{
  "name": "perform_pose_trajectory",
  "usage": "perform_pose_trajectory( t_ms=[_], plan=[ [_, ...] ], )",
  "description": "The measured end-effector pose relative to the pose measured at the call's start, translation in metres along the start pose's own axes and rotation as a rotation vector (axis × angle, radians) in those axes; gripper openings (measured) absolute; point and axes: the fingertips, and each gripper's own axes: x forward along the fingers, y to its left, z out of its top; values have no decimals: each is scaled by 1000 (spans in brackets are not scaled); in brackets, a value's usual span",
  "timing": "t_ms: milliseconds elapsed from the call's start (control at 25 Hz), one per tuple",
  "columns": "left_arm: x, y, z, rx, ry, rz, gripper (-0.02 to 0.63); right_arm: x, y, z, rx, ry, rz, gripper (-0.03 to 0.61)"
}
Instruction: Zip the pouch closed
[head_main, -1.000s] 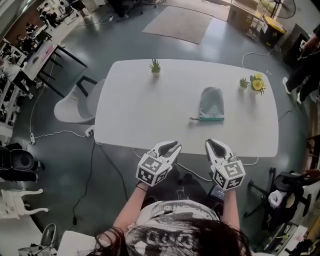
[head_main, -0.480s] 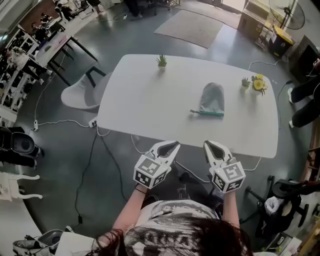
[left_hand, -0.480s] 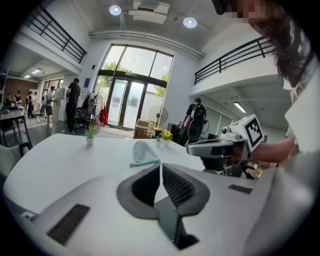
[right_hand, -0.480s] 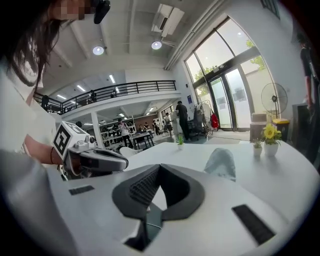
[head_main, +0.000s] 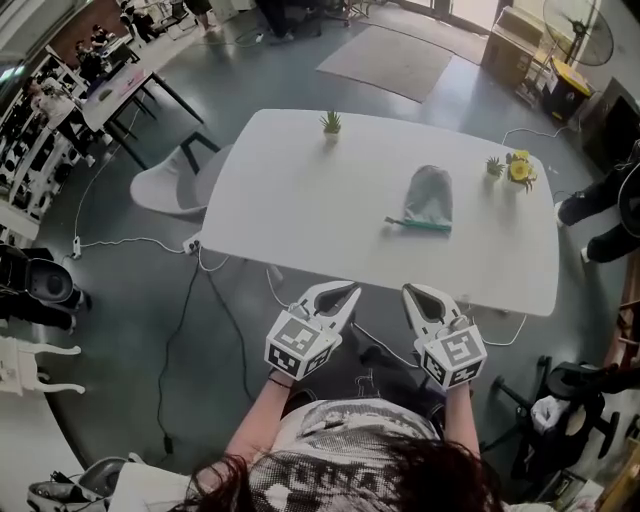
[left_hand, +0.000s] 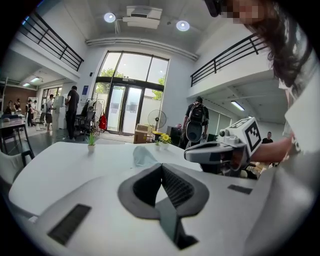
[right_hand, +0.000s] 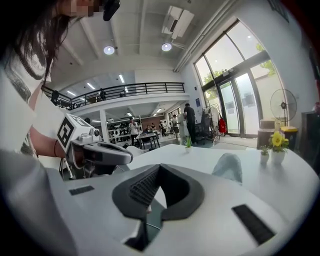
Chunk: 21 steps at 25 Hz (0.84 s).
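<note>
Both claws have just come together on nothing. A second ago the left claw (head_main: 351, 293) and the right claw (head_main: 410, 292) showed a slit between their tips. Now each gripper view shows its ribbed pads meeting at the front, with only the hollow behind them left open. Over that second the pair also slipped from level with the near edge of the white surface (head_main: 300, 200) to just short of it. They hang side by side over the floor in front of the person.

The grey pouch (head_main: 428, 203) has not moved. It lies flat on the right half of the surface, well apart from both claws. Its rounded end points to the far edge, and its teal zip strip (head_main: 421, 226) runs along the end facing the near edge. From this distance I cannot tell whether the zip is drawn shut.

As I read it, nothing is acting on the pouch now. Empty, closed claws held back suit either a pause ahead of reaching in or a withdrawal once the zip is closed.
</note>
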Motion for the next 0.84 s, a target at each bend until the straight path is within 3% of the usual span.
perform_pose_trajectory(
  t_ms=[840],
  plan=[
    [-5,-11,-1,5,-10,-17,12,0,12,-3,-36,28,32,-5]
  ],
)
